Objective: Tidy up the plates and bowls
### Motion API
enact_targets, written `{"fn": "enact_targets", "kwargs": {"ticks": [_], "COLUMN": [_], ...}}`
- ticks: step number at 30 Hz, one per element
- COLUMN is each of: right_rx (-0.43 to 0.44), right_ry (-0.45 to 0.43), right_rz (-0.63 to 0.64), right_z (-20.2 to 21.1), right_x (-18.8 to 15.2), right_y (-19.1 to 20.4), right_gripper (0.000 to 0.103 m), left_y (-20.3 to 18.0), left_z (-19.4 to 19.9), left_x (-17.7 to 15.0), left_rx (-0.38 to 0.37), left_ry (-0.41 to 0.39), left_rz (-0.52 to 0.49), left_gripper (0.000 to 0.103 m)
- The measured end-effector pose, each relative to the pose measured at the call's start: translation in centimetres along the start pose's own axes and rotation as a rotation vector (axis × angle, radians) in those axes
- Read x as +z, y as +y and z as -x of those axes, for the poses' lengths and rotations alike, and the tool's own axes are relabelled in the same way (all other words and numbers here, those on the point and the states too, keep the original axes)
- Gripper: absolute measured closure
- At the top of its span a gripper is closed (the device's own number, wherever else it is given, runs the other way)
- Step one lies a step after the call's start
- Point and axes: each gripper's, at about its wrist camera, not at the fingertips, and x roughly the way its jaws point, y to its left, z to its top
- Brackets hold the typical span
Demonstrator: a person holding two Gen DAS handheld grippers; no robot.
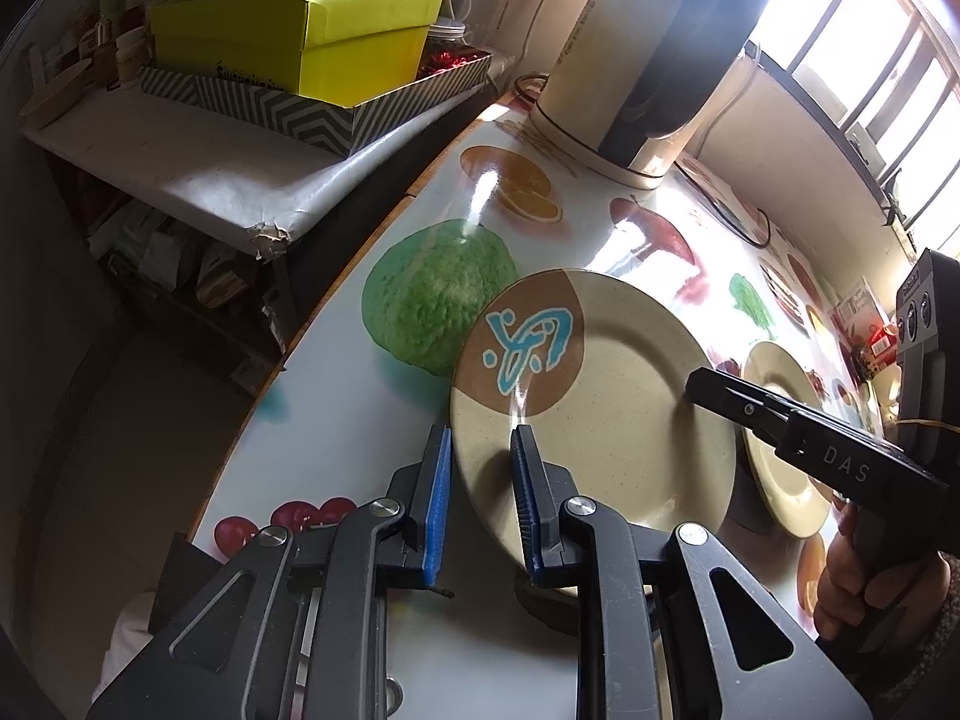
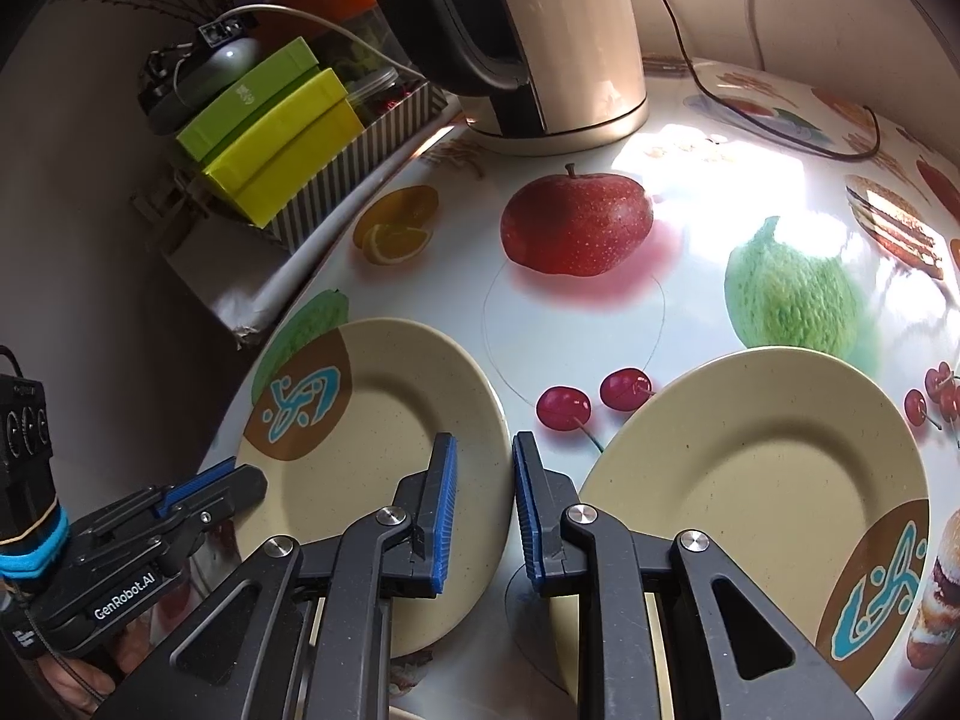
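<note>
Both my fingers grip the left plate (image 2: 372, 414) on the table (image 2: 576, 324): left gripper (image 1: 480, 450) nearly shut on near-left rim, right gripper (image 2: 483, 468) nearly shut on right rim. I should lift level, then stack onto right plate (image 2: 756, 468).

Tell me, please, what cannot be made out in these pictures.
- Kettle top: cut off by the upper edge, both views.
- Right plate near rim: right wrist view, behind the right gripper.
- Left plate near rim: left wrist view, behind the left gripper.
- Window: left wrist view, glare.
</note>
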Motion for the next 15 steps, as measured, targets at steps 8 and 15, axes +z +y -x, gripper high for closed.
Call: {"fn": "enact_targets", "kwargs": {"ticks": [8, 15], "right_rx": [0.009, 0.017], "right_ry": [-0.005, -0.022], "right_rz": [-0.008, -0.01], "right_z": [0.6, 1.7], "right_x": [-0.3, -0.6], "right_y": [0.1, 0.6], "right_gripper": [0.084, 0.084], "left_y": [-0.1, -0.1], "left_z": [0.6, 1.5], "left_x": [-0.2, -0.4], "left_rx": [0.002, -0.001], "left_ry": [-0.004, -0.013], "left_rz": [-0.003, -0.006], "left_gripper": [0.082, 0.082]}}
